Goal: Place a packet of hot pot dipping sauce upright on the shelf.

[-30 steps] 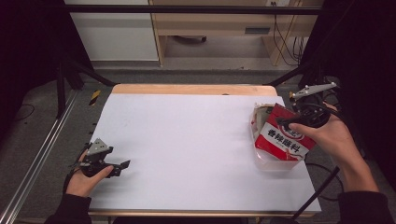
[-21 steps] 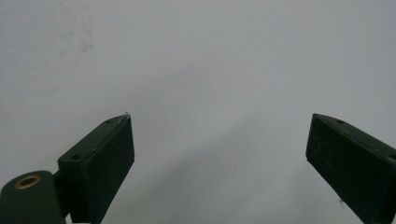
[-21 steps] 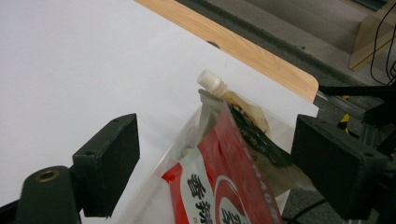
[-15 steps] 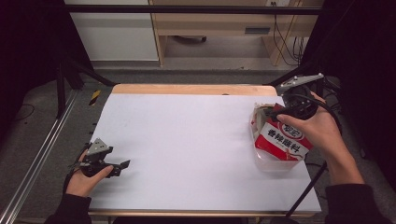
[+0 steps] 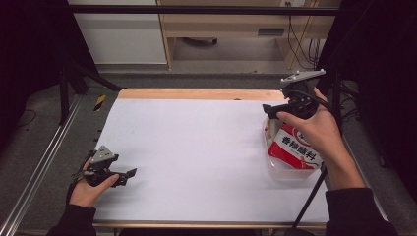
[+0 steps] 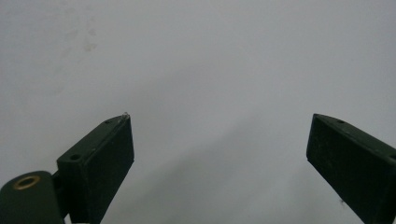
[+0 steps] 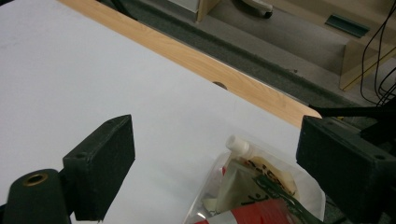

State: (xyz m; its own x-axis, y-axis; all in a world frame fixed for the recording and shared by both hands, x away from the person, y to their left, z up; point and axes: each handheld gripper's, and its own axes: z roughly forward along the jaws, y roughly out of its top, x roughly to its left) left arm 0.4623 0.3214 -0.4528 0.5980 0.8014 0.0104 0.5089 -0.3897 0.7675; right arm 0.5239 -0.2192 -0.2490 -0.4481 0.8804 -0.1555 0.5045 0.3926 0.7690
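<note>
Presently: sauce pouch (image 5: 294, 150) in clear tray (image 5: 290, 173), bench's (image 5: 196, 142) right edge. Right gripper (image 7: 215, 154) above it, jaws just opened, nothing between; its view shows pouch's white spout (image 7: 237, 144). Left gripper (image 5: 129, 173) released, near-left corner, bare bench around.

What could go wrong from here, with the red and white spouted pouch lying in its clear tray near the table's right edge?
1. The red and white spouted pouch lies in a clear plastic tray close to the white table's right edge; a nudge might push both off.
2. The right gripper, whose jaws have just been opening with nothing between them, hovers over the pouch's white spout; a careless descent could tip the light tray.
3. The left gripper is far away and may not steady it.
</note>
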